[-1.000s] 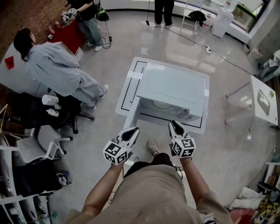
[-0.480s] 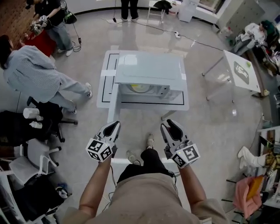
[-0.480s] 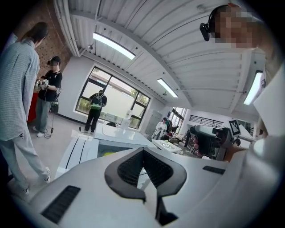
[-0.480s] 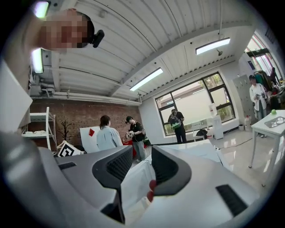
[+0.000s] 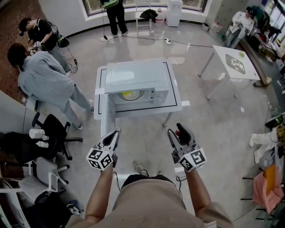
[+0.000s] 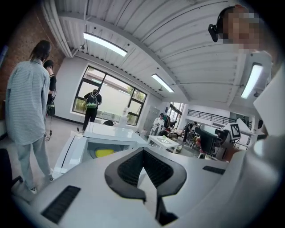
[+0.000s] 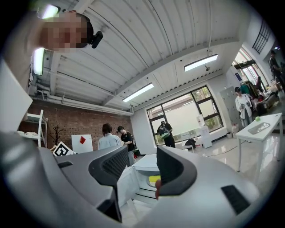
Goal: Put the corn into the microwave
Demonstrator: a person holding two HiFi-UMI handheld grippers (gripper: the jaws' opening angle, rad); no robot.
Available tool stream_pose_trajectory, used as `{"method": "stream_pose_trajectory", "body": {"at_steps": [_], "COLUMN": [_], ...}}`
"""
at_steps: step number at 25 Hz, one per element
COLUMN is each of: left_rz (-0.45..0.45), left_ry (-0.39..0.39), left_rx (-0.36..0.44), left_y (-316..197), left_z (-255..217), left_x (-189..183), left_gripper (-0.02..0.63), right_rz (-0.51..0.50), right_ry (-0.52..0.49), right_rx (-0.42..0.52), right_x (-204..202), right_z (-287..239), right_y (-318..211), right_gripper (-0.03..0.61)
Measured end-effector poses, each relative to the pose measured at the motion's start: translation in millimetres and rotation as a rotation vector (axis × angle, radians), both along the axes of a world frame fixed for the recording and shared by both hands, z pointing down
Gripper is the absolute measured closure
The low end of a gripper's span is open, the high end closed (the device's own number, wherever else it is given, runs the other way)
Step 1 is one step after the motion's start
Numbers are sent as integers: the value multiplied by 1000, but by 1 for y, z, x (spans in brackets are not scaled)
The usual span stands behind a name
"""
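Note:
The yellow corn (image 5: pixel 129 95) lies inside the white microwave (image 5: pixel 138 75), whose door (image 5: pixel 103 111) hangs open toward the left. The corn (image 6: pixel 104 152) also shows in the left gripper view, and the corn (image 7: pixel 153 180) shows past the jaws in the right gripper view. My left gripper (image 5: pixel 114 136) hangs well short of the microwave, shut, holding nothing. My right gripper (image 5: pixel 177 132) is level with it on the right. Its jaws have just been opening and stand apart with nothing between them.
The microwave stands on a white table (image 5: pixel 176 95). Two people (image 5: pixel 42 78) and office chairs (image 5: pixel 53 129) are at the left. Another white table (image 5: pixel 234 62) stands at the right, and a person (image 5: pixel 113 13) is at the far window.
Both grippers have drawn back from the microwave, which now sits farther off. The right jaws stand wider apart. The corn shows inside the open microwave.

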State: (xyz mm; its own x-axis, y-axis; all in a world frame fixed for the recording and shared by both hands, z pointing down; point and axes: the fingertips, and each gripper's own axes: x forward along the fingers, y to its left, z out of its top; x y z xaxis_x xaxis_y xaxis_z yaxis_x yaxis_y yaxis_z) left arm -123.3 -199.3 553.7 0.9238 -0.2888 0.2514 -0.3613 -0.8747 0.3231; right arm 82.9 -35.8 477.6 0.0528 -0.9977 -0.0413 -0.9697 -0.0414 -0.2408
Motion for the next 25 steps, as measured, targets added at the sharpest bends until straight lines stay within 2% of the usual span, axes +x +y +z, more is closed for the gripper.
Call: {"method": "stream_pose_trajectory", "body": {"at_steps": [3,5,9,13,17,25], "left_rz": [5,29,63,49,11,-18], "left_ry": [-19,-14,42,67,63,16], "left_rx": [-12,9,51,56,36,-13], "left_y": [26,48,94,134,165,222], "left_z": [1,-1,-16,-19,-8,26], "left_x": [8,13,20,21,16,8], "left_gripper": [609,609,609,609,609,609], "right_rz": [26,50,50,22,8,-71], "right_ry": [31,38,61,136,164,62], "right_rx": [8,10,-24,-95,-142,-252], "right_x": [14,22,28,24,29,22], "right_z": [-3,0,8,21,44,86], "right_y": [29,51,94,127,158,209], "right_gripper": [388,388,383,383,383,383]}}
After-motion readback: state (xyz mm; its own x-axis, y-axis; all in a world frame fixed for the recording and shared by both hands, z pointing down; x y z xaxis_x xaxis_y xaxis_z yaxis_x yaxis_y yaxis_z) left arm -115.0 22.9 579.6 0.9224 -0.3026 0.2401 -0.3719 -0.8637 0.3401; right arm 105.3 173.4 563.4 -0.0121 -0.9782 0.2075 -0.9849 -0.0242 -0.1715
